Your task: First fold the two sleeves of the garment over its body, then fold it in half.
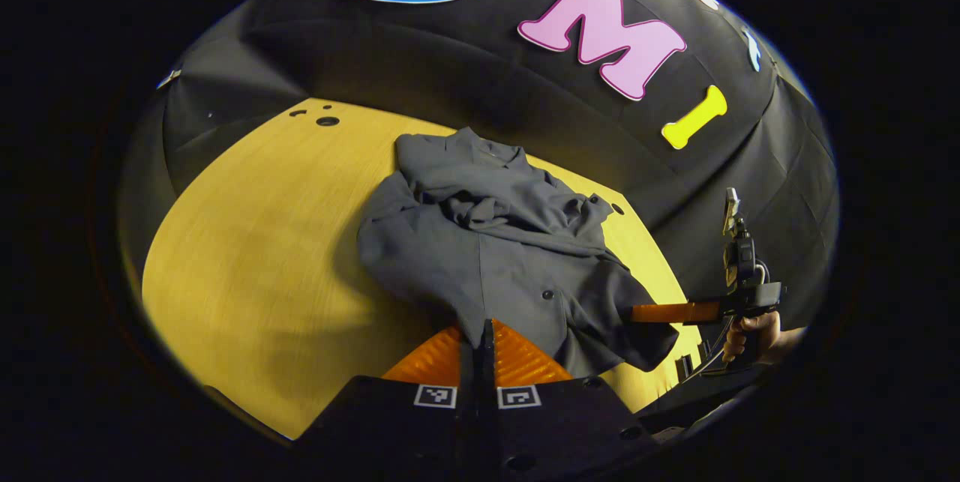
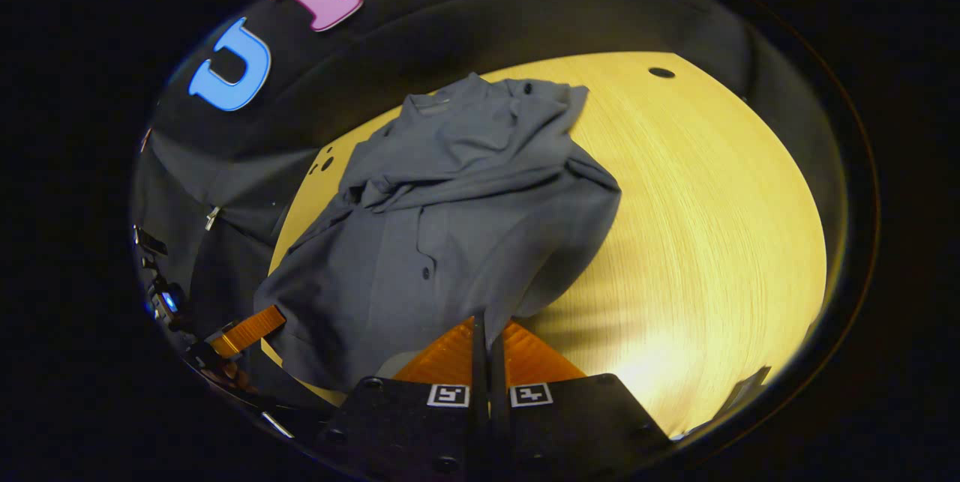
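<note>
A grey button-up shirt (image 1: 487, 242) lies on the yellow wooden table (image 1: 255, 257), collar at the far end, with both sleeves bunched across its chest. In the left gripper view, my left gripper (image 1: 486, 333) is shut on the near hem, and cloth rises between its fingers. Farther right, my right gripper (image 1: 637, 312), held by a hand (image 1: 750, 336), pinches the hem's other corner. In the right gripper view, the shirt (image 2: 450, 205) runs away from my right gripper (image 2: 487, 326), which is shut on the hem. My left gripper (image 2: 270, 319) grips the hem's left corner.
Black cloth walls close in the table's far sides. Small round holes (image 1: 327, 121) mark the table's far corner, and one more hole (image 2: 661, 73) sits at the far right. Bare table (image 2: 712, 205) lies on either side of the shirt.
</note>
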The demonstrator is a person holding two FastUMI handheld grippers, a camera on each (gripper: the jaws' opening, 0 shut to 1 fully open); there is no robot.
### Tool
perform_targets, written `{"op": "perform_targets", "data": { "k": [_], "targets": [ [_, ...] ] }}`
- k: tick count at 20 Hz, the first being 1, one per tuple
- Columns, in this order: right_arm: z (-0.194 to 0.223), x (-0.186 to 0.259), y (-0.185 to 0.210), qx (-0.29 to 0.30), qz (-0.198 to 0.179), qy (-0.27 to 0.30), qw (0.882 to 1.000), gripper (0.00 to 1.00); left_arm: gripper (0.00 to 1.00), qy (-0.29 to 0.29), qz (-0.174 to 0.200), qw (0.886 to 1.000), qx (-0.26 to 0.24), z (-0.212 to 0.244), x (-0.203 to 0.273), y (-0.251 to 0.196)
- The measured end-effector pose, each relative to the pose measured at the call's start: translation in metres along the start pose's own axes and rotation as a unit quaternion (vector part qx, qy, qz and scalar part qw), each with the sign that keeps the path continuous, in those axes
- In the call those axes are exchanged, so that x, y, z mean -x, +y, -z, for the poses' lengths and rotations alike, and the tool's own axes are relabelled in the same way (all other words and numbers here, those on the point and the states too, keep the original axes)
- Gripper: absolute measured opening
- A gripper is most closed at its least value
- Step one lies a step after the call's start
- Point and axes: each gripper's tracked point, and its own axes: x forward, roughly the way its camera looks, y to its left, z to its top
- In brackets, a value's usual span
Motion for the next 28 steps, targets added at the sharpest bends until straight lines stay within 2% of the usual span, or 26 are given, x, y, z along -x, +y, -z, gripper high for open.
{"op": "perform_targets", "data": {
  "k": [2, 4, 9, 12, 15, 16, 17, 18, 20, 21, 23, 24, 27, 28],
  "targets": [
    [-0.015, -0.001, 0.008, 0.026, -0.005, -0.013, 1.0, 0.05, 0.02, -0.006, -0.011, 1.0, -0.013, -0.01, -0.001, 0.001],
    [-0.022, -0.01, 0.01, 0.042, -0.007, -0.011, 0.999, 0.06, 0.05, -0.007, -0.016, 0.999, -0.027, -0.015, -0.004, -0.002],
    [0.002, -0.023, -0.007, 0.078, 0.021, 0.02, 0.997, 0.05, 0.06, -0.001, -0.021, 0.999, -0.049, -0.016, -0.007, -0.008],
    [0.026, -0.025, -0.022, 0.056, 0.036, 0.049, 0.997, 0.05, 0.06, 0.002, -0.025, 0.998, -0.051, -0.014, -0.006, -0.006],
    [0.059, -0.025, -0.03, 0.032, 0.039, 0.105, 0.993, 0.05, 0.06, 0.006, -0.029, 0.999, -0.044, -0.011, -0.007, 0.0],
    [0.063, -0.024, -0.032, 0.03, 0.038, 0.108, 0.993, 0.2, 0.06, 0.007, -0.029, 0.999, -0.041, -0.011, -0.007, 0.001],
    [0.064, -0.022, -0.029, 0.026, 0.033, 0.106, 0.993, 0.11, 0.06, 0.007, -0.029, 0.999, -0.04, -0.011, -0.007, 0.001],
    [0.064, -0.021, -0.021, 0.021, 0.02, 0.104, 0.994, 0.23, 0.06, 0.008, -0.029, 0.999, -0.04, -0.01, -0.008, 0.001],
    [0.068, -0.019, 0.001, 0.014, -0.015, 0.111, 0.994, 0.78, 0.06, 0.011, -0.026, 0.999, -0.043, -0.009, -0.008, -0.001],
    [0.073, -0.018, 0.004, 0.021, -0.016, 0.113, 0.993, 0.75, 0.06, 0.013, -0.027, 0.998, -0.046, -0.008, -0.009, -0.001],
    [0.083, -0.027, 0.001, 0.054, 0.006, 0.123, 0.991, 0.84, 0.06, 0.017, -0.027, 0.998, -0.055, -0.006, -0.012, -0.001],
    [0.085, -0.033, -0.003, 0.073, 0.026, 0.124, 0.989, 0.92, 0.06, 0.017, -0.027, 0.998, -0.056, -0.007, -0.013, -0.003],
    [0.087, -0.038, -0.011, 0.125, 0.088, 0.12, 0.981, 0.88, 0.06, 0.016, -0.026, 0.998, -0.061, -0.006, -0.012, -0.004],
    [0.087, -0.04, -0.013, 0.145, 0.102, 0.119, 0.977, 0.81, 0.06, 0.016, -0.026, 0.998, -0.061, -0.006, -0.012, -0.005]
  ]
}}
